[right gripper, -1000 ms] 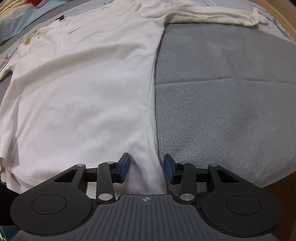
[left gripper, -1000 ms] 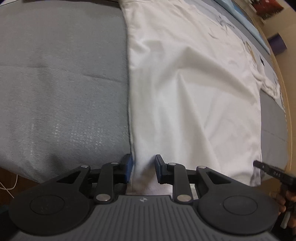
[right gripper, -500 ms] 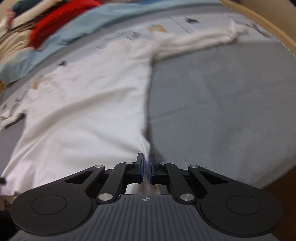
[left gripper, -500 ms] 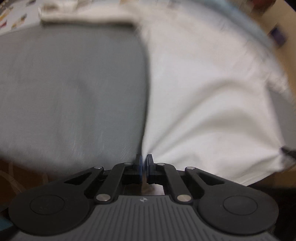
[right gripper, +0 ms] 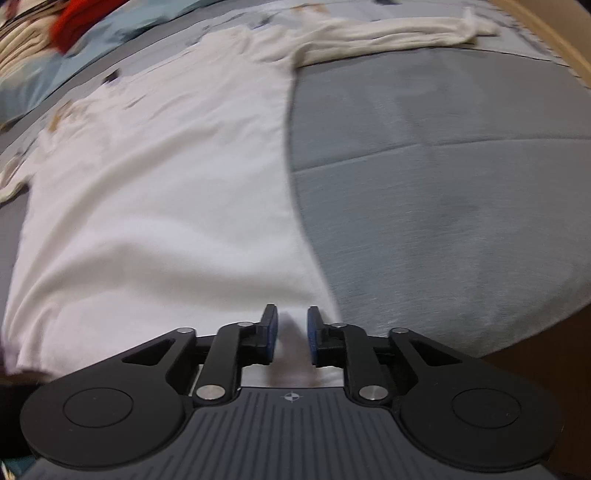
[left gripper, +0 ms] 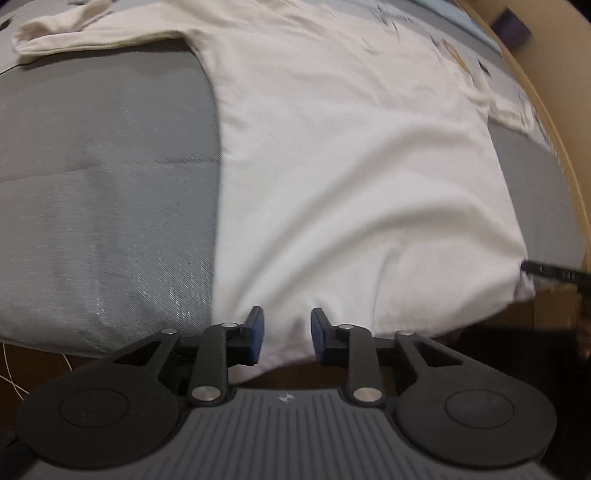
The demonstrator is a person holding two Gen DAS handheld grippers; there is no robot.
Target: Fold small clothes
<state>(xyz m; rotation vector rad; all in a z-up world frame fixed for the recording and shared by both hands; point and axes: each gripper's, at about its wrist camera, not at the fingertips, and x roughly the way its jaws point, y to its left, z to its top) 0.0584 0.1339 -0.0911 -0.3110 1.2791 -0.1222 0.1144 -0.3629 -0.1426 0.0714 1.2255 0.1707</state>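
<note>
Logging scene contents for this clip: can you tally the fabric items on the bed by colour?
White: 1, the long-sleeved shirt spread flat
Grey: 1, the quilted bed cover under it
Light blue: 1, the bedding at the far edge
Red: 1, the cloth beyond the blue bedding, blurred
Total: 4

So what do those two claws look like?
Both match. The left claw and right claw have black jointed arms with silver rivets, blue pads on the fingers, round black discs either side, and a ribbed grey body with a small cross-shaped mark.
</note>
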